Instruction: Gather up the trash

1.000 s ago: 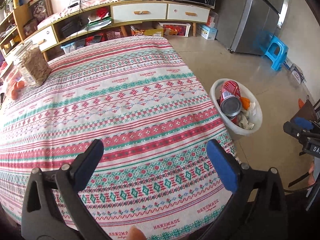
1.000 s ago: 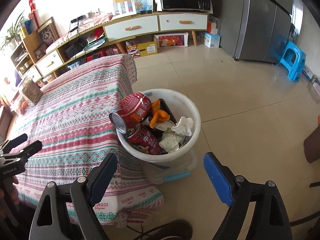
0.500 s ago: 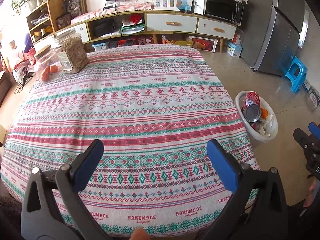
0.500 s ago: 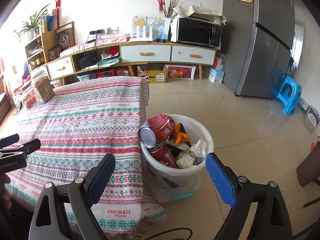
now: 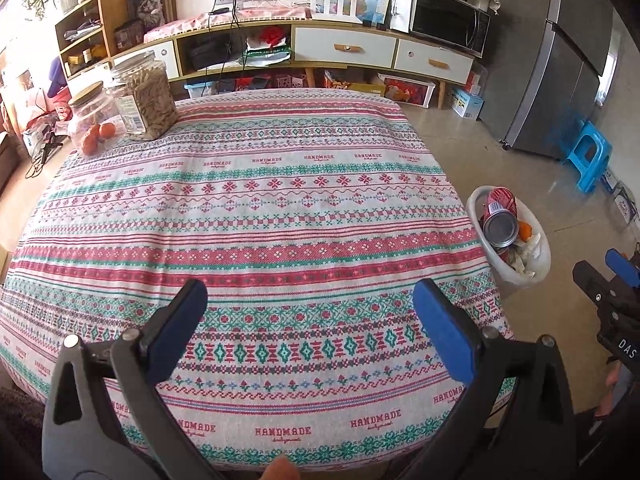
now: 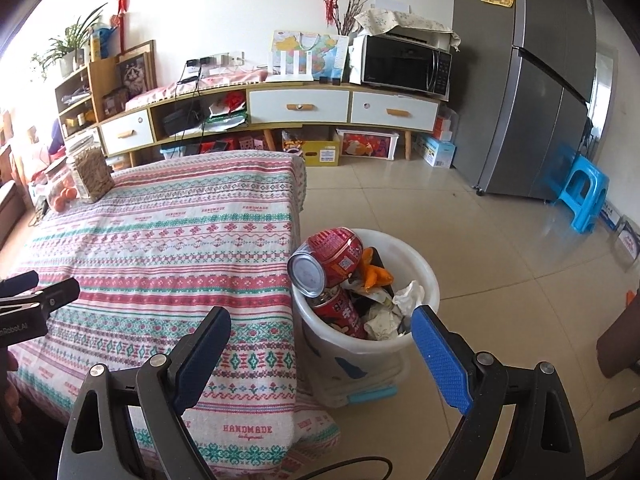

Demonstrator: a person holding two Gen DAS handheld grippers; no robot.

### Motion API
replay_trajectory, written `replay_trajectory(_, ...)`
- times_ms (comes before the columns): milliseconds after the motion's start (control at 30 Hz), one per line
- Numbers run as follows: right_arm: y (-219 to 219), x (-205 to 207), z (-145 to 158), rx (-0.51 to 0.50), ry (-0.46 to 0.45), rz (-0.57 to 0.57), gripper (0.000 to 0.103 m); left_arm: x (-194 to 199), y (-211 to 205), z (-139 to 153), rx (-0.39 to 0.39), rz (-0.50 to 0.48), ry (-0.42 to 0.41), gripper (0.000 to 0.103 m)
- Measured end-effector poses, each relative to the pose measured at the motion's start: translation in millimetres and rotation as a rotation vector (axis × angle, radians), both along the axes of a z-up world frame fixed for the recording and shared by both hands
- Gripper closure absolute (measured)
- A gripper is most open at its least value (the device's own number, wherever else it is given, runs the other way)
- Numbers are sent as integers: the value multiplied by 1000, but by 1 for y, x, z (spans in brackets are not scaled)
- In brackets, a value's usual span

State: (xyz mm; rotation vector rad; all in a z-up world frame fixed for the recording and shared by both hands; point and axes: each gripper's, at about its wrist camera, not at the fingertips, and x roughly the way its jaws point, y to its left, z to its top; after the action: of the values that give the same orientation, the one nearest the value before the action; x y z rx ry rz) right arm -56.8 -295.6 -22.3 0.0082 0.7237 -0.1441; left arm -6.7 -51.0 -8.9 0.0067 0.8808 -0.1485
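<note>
A white trash bin (image 6: 416,340) stands on the floor by the table's right edge; it also shows in the left wrist view (image 5: 536,272). It holds red cans (image 6: 332,258), orange peel (image 6: 374,274) and crumpled paper (image 6: 406,294). My left gripper (image 5: 310,312) is open and empty above the near part of the patterned tablecloth (image 5: 248,208). My right gripper (image 6: 320,338) is open and empty, held above and in front of the bin.
Two glass jars (image 5: 140,98) stand at the table's far left corner. A low cabinet (image 6: 300,108) with a microwave (image 6: 404,64) lines the back wall. A grey fridge (image 6: 540,92) and a blue stool (image 6: 584,194) are on the right.
Both grippers have pulled back and tilted up. The table and bin now sit farther away and more of the room shows. Both stay open and empty.
</note>
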Motion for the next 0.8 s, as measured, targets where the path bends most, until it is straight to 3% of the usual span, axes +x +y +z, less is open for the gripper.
replay_trajectory(800, 5, 2, -1, -16, 2, 6, 10, -5, -5, 1, 7, -29, 5, 1)
